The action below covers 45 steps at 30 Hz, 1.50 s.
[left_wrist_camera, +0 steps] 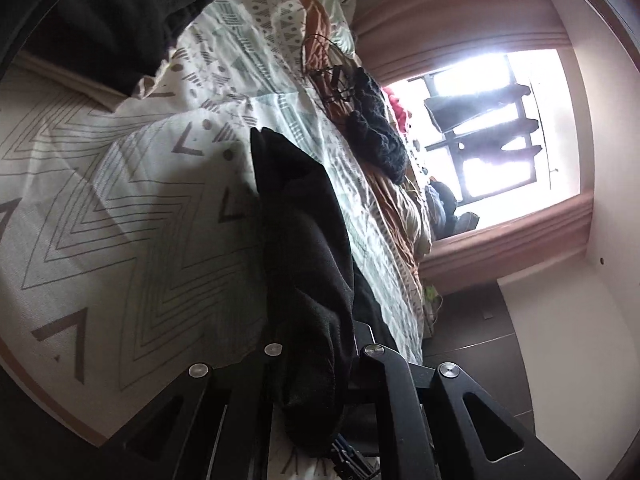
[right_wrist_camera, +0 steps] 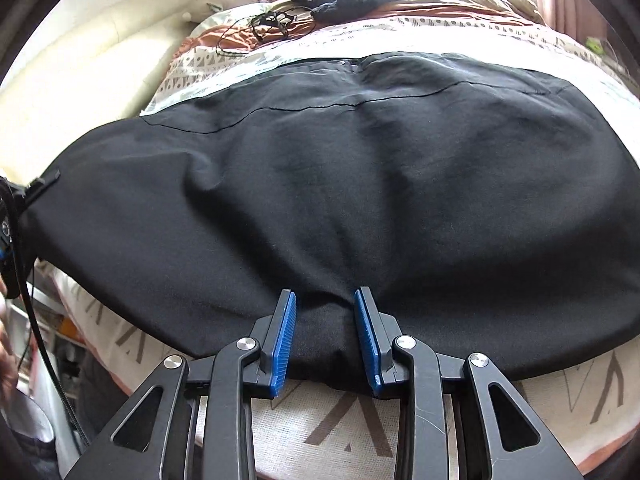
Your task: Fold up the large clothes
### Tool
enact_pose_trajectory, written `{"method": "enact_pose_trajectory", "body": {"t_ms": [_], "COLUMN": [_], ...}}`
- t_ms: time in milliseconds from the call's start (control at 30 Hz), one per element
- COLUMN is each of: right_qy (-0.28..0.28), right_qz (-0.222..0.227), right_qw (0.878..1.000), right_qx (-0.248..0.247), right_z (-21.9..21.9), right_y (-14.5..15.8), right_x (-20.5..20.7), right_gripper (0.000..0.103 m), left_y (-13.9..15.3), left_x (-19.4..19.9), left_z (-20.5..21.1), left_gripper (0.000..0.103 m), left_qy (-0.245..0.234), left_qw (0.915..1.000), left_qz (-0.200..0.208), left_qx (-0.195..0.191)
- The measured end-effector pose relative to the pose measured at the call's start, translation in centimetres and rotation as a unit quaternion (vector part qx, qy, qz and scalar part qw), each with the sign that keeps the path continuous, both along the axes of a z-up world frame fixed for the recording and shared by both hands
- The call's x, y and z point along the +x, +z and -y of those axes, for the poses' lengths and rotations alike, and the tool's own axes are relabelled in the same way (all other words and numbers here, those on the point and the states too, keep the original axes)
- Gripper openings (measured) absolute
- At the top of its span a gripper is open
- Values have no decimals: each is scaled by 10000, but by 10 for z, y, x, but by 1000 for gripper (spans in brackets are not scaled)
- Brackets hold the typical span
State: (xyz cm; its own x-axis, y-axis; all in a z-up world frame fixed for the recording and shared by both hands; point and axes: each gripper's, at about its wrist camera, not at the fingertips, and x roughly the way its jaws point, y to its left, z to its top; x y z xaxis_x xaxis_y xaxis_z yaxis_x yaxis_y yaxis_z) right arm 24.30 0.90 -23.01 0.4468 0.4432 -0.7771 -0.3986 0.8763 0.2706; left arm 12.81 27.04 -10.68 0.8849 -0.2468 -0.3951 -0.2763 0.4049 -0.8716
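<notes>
Currently black garment (right_wrist_camera: pixel 340 184) lying spread on bed (right_wrist_camera: pixel 320 432), left gripper (left_wrist_camera: pixel 316 360) clamping a bunched fold of it, right gripper (right_wrist_camera: pixel 325 332) straddling its near edge, jaws partly apart.

Daylight entered through the window (left_wrist_camera: pixel 492 128), which was blown out to white in my left wrist view. The black garment (left_wrist_camera: pixel 304 264) there read as a near-featureless silhouette against it. My right wrist view was evenly lit, with the bedspread (right_wrist_camera: pixel 400 40) bright and sharp. Both views showed strong fisheye curvature and dark corner vignetting.
</notes>
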Motion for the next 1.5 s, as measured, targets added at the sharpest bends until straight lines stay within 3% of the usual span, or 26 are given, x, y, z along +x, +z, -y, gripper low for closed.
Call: {"method": "enact_pose_trajectory", "body": {"t_ms": [167,233,367,700,1033,1267,1500], "right_qy": [109,78,-72,-1035,-1819,-2338,-2474], "right_qz": [-185,-411,-222,-292,-328,-349,-460], "right_qw": [9995,9972,9952,9835,9683,9574,9562], "right_qx": [244,626,946,1457,1678,1656,1498], "right_z": [6,22,59,160,250,300,312], "right_y": [3,15,39,43,39,36,31], "right_x": [7,11,6,6,6,-6,-11], "right_gripper": [31,31,31,31,31,31,31], "left_y": [35,51,78,104,63,0,-28], "left_x": [19,29,49,119,188,221,218], "left_z": [23,33,57,139,234,302,336], "left_gripper": [9,9,9,9,9,9,10], "left_qy": [-228,-347,-659,-1500,-2235,-2819,-3483], "left_qw": [9992,9983,9952,9832,9693,9473,9256], "left_qz": [235,294,521,599,-182,-1016,-1129], "left_qx": [224,363,508,853,1012,1131,959]}}
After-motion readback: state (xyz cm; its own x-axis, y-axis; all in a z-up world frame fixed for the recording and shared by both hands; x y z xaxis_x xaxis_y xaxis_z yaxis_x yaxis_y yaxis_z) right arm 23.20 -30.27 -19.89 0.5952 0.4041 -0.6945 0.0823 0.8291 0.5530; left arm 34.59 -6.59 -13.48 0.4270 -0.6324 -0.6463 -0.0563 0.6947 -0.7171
